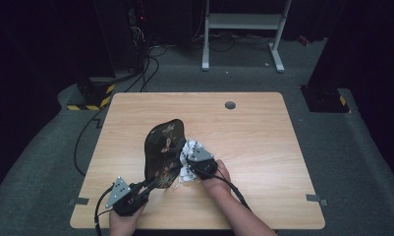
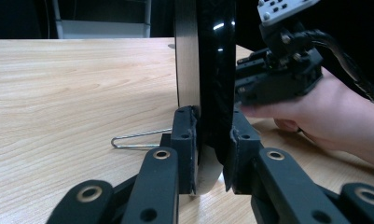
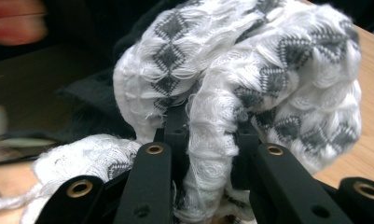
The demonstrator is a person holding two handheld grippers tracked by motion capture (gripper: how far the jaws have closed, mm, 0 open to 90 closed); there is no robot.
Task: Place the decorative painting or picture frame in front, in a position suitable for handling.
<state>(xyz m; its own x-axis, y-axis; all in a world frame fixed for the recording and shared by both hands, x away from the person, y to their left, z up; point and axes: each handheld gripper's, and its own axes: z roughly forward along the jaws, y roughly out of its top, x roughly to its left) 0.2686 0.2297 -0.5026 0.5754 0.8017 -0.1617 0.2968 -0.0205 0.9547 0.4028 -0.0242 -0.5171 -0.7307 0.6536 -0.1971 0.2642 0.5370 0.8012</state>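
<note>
On the wooden tabletop [image 1: 253, 132], the left claw [image 2: 211, 149] clamps an upright black lacquered floral tray [image 1: 162, 147]; the right claw [image 3: 208, 135] grips a white-and-grey patterned woven cloth [image 3: 268, 79] against it.

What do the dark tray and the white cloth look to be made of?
Tray: probably lacquered wood or plastic; glossy black face with a floral print, sharp highlights, pale matte back in the left gripper view. Cloth: woven textile, likely cotton; soft folds, fuzzy threads, grey diamond pattern.
</note>
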